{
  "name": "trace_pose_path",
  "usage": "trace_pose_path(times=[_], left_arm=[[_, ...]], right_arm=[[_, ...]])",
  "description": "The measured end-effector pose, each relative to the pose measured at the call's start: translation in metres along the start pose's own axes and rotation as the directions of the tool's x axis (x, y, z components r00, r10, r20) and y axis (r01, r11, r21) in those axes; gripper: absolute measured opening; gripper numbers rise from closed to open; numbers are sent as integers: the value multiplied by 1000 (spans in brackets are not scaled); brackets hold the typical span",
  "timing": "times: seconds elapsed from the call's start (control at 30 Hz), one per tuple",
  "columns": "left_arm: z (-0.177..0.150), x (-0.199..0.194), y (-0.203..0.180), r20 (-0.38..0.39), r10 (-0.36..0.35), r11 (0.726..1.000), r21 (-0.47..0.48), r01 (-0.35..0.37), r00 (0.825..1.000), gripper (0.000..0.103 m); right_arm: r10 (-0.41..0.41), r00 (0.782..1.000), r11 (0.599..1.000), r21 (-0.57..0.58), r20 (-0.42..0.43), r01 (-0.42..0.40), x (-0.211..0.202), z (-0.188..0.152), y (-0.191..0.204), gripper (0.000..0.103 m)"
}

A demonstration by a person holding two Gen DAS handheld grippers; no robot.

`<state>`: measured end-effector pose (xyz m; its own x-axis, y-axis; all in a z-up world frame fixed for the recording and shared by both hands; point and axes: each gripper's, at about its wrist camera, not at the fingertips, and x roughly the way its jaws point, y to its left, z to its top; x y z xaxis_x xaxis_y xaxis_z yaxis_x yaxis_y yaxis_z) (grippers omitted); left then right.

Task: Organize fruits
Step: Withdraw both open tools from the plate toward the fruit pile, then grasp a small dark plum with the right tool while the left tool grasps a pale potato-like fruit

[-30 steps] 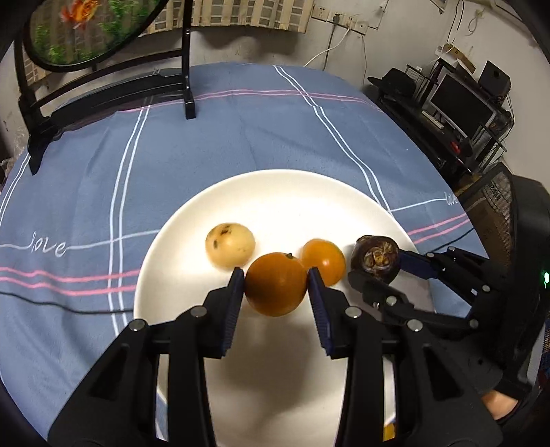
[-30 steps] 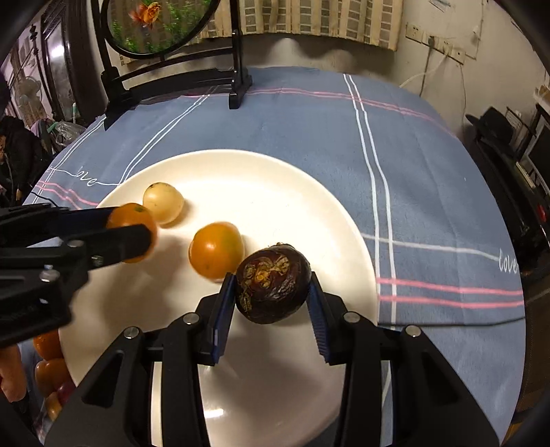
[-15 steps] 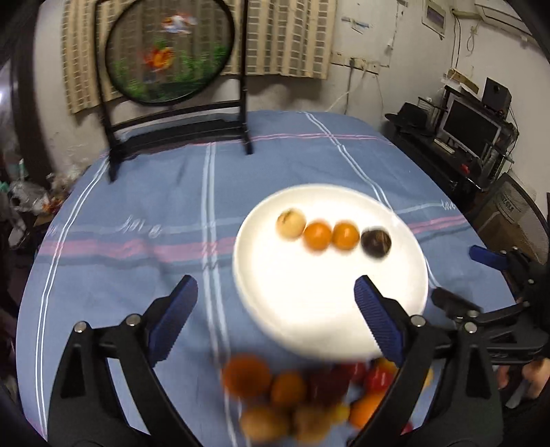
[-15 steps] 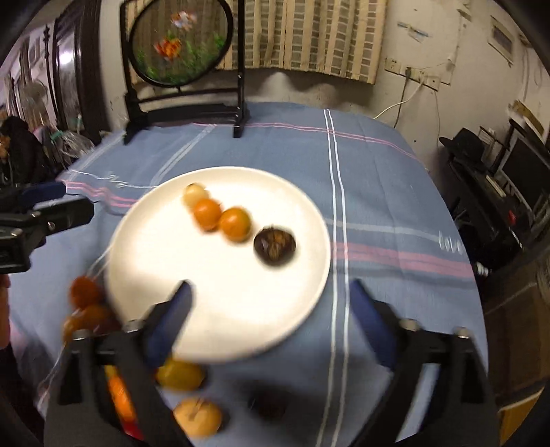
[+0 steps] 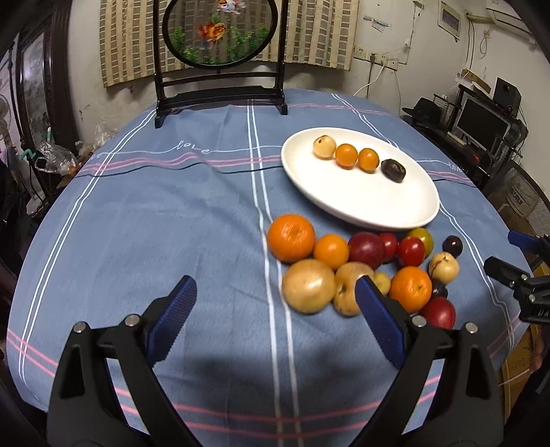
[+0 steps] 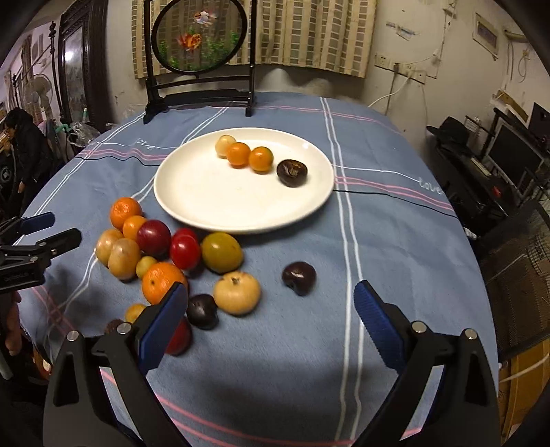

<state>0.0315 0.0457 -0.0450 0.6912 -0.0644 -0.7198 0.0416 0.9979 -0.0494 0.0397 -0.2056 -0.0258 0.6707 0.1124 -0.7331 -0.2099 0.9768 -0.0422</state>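
Note:
A white plate (image 5: pixel 347 201) (image 6: pixel 206 196) holds a row of a pale yellow fruit (image 5: pixel 323 146), two small orange fruits (image 5: pixel 346 155) (image 5: pixel 368 160) and a dark brown fruit (image 5: pixel 394 170) (image 6: pixel 292 173). Several loose fruits lie on the cloth in front of the plate, among them a large orange (image 5: pixel 291 237), a yellow pear-like fruit (image 5: pixel 308 290) and a dark plum (image 6: pixel 298 277). My left gripper (image 5: pixel 275 316) is open and empty, pulled back above the near cloth. My right gripper (image 6: pixel 271 323) is open and empty, also pulled back.
A blue striped tablecloth (image 5: pixel 154 213) covers the round table. A black stand with a round goldfish panel (image 5: pixel 220 31) stands at the far edge. A desk with a monitor (image 5: pixel 481 123) stands to the right. A person (image 6: pixel 24 151) stands at the far left.
Both grippers let go of their fruits on the plate, opened wide and drew back and up. The orange fruit and the dark brown fruit now lie in the row on the plate.

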Motion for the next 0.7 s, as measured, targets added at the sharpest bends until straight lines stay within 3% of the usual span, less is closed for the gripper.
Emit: trace_pose_path(times=[0.2, 0.23, 0.3, 0.43, 0.5, 0.7], left_arm=[[-12, 0, 9, -18, 11, 1000, -7, -11, 1000, 95], [-13, 1, 10, -22, 12, 1000, -8, -12, 1000, 95], [-14, 2, 12, -30, 13, 1000, -11, -13, 999, 95], [-14, 5, 12, -36, 9, 1000, -7, -10, 999, 95], [-13, 8, 12, -39, 13, 1000, -4, -13, 999, 95], [-12, 26, 6, -64, 6, 999, 52, -3, 998, 95]], right_arm=[[-79, 997, 996, 33, 11, 78, 21, -8, -24, 94], [-75, 997, 997, 36, -1, 75, 28, -8, -27, 89], [-13, 999, 998, 54, -43, 15, 49, -5, -33, 64], [14, 992, 998, 62, -124, -7, 87, -2, -36, 53], [67, 992, 995, 85, -110, -58, 89, 5, -40, 31], [122, 988, 988, 110, -91, -112, 66, 4, -35, 31]])
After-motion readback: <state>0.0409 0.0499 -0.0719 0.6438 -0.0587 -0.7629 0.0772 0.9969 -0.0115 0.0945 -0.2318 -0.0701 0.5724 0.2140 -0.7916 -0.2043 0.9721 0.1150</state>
